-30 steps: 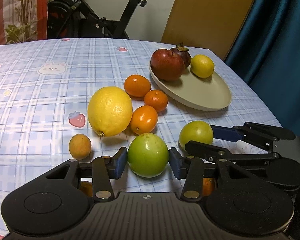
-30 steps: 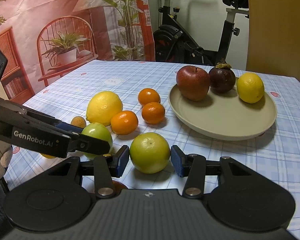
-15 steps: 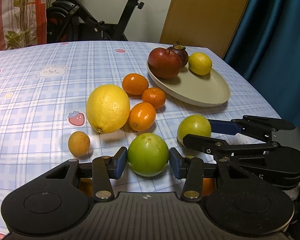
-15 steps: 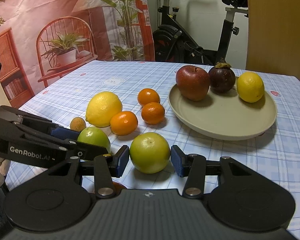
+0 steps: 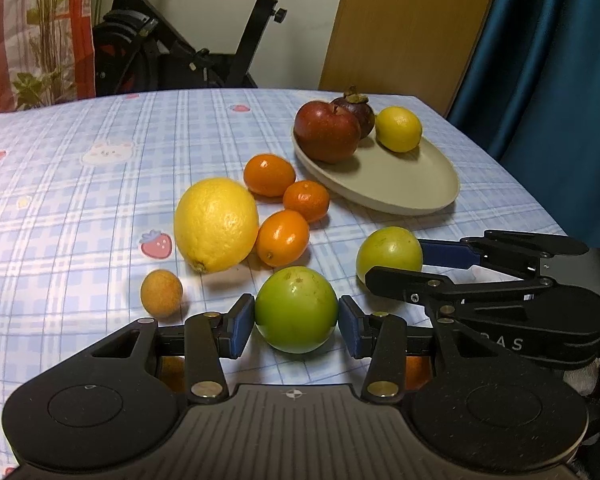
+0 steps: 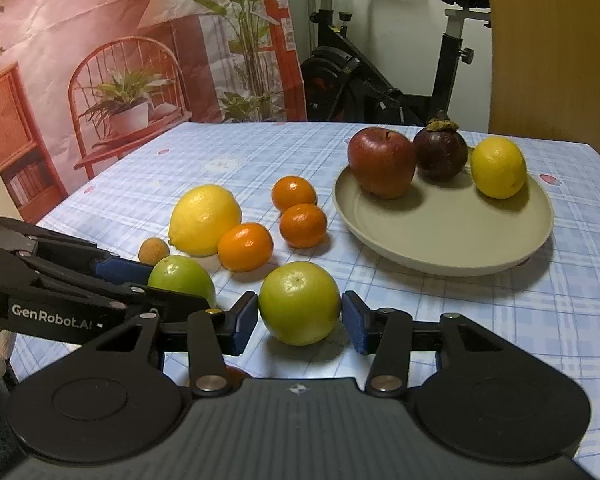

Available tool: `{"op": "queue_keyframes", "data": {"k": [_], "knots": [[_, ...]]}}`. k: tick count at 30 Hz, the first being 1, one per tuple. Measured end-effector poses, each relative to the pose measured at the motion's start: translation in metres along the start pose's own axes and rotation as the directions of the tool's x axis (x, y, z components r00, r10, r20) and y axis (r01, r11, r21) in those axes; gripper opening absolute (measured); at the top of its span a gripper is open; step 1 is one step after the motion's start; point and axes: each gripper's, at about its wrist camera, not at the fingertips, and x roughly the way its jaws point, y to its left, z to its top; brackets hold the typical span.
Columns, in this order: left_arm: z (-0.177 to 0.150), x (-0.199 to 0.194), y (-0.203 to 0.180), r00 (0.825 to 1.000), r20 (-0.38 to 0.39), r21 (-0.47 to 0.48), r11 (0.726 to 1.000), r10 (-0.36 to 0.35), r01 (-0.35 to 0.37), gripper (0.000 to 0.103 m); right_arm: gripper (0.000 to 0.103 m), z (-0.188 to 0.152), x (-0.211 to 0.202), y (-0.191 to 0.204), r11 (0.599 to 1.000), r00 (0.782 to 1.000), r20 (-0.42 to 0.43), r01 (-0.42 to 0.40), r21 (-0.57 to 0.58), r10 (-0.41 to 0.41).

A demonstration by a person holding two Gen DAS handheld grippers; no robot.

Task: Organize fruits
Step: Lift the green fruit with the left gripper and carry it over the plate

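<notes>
At the lower centre of each view, the left gripper (image 5: 296, 319) is clasping a green fruit (image 5: 296, 309) and the right gripper (image 6: 299, 315) is closing on a yellow-green fruit (image 6: 299, 302), both apparently needing lifting toward the beige plate (image 6: 452, 240) at right.

A: Describe the left gripper (image 5: 296, 322).

B: Matte black body, ribbed centre panel with a small crosshair mark, two round housings. Black link arms carry brass-coloured pivot pins. Fingers (image 5: 238, 326) end in blue pads.

A: And the right gripper (image 6: 300, 322)?

B: Same build: black links, metal pins, blue pads. The left unit's side reads "GenRobot.AI" in white; silver screws dot its arms.
</notes>
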Motion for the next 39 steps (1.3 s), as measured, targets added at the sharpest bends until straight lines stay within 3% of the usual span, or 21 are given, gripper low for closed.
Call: {"op": "queue_keyframes", "data": {"k": [8, 20, 27, 33, 39], "knots": [[0.017, -0.015, -0.008, 0.999, 0.052, 0.023, 1.0, 0.003, -0.004, 0.048, 0.049, 0.01, -0.016, -0.006, 1.0, 0.999, 0.035, 0.004, 0.027, -0.005], [0.079, -0.023, -0.03, 0.988, 0.154, 0.054, 0.998, -0.028, 0.02, 0.048, 0.049, 0.053, -0.046, -0.035, 0.997, 0.988, 0.128, 0.081, 0.008, -0.081], [0.116, 0.008, -0.048, 0.984, 0.166, 0.071, 0.996, -0.069, 0.058, 0.048, 0.049, 0.073, -0.044, -0.068, 0.99, 0.979, 0.151, 0.143, -0.013, -0.139], [0.137, 0.057, -0.06, 0.991, 0.107, 0.076, 0.994, -0.084, 0.076, 0.048, 0.049, 0.064, -0.022, -0.104, 0.982, 0.978, 0.092, 0.188, 0.019, -0.189], [0.146, 0.098, -0.079, 0.994, 0.05, 0.117, 0.989, -0.101, 0.095, 0.048, 0.049, 0.058, -0.002, -0.12, 0.982, 0.98, 0.05, 0.191, -0.006, -0.19]]}}
